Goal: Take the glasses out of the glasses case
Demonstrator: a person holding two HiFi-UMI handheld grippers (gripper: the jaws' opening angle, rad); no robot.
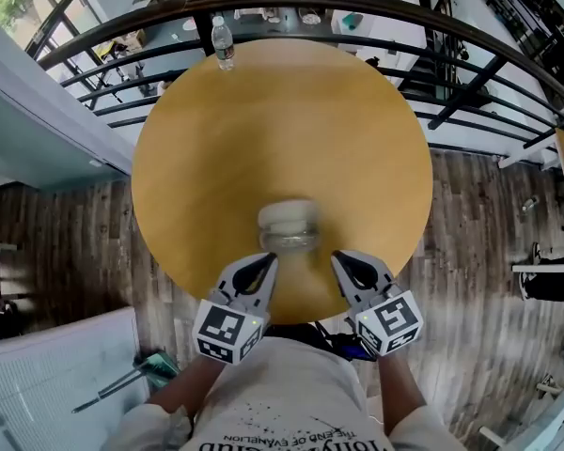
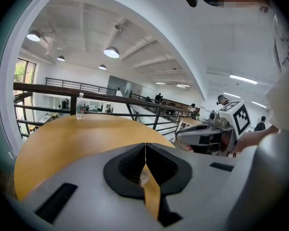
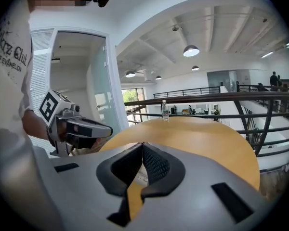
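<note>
A pale rounded glasses case lies on the round wooden table, near its front edge; it is blurred, and I cannot tell whether its lid is up or whether glasses are inside. My left gripper hovers just left of and below the case, its jaws shut on nothing. My right gripper mirrors it on the right side, also shut and empty. In the left gripper view the jaws meet at the tip, and the same holds in the right gripper view. Neither gripper touches the case.
A clear water bottle stands upright at the table's far edge, also seen as the bottle and the bottle. A dark metal railing curves behind the table. Wood floor lies on both sides.
</note>
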